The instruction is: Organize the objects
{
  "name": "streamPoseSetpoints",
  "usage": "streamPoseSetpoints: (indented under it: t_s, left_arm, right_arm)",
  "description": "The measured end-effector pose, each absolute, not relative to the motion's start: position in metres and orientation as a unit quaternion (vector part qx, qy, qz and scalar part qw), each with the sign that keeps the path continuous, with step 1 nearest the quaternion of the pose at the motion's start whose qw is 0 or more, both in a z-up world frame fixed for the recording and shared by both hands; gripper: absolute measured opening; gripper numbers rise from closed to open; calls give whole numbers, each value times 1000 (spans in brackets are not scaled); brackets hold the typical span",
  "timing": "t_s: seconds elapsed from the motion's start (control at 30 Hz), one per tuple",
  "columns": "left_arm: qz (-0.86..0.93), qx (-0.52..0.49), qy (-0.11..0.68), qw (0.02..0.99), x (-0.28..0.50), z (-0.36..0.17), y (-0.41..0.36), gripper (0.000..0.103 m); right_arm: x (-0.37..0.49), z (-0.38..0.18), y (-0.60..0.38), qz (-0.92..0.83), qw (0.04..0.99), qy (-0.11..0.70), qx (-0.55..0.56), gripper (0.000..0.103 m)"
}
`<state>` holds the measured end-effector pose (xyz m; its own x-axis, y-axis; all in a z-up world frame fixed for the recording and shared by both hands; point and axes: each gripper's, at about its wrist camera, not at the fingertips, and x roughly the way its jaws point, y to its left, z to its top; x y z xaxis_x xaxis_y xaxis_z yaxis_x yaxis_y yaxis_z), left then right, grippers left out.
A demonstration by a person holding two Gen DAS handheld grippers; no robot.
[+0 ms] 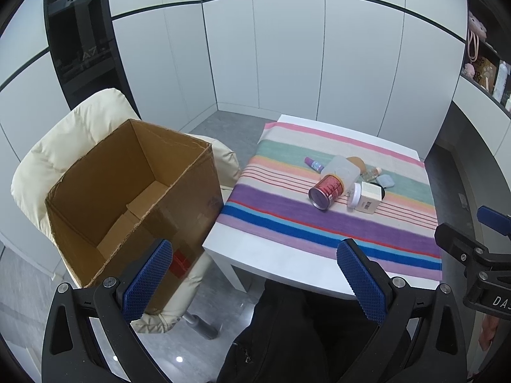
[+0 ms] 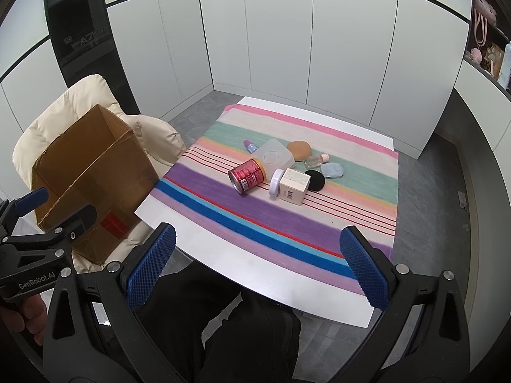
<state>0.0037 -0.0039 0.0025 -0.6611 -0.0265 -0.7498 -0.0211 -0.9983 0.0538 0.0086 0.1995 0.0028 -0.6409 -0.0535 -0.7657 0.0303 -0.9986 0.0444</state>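
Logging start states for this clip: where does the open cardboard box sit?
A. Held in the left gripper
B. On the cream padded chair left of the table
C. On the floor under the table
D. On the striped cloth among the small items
B: the cardboard box rests on the cream chair beside the white table, and both grippers are open and empty.

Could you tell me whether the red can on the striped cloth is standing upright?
No, the red can lies on its side on the striped cloth, its round end facing the camera.
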Motion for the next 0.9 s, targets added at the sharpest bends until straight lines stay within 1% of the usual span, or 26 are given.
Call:
streamPoseSetpoints:
  t_s: [0.67,0.9]
  left_arm:
    - [-911,410,-40,-34,-2,3,25,103]
    - [-909,412,-47,-48,-8,-2,38,103]
  right_arm:
    - [15,3,230,-906,-9,-27,422,103]
    - [17,-1,251,-903,-27,-47,427,103]
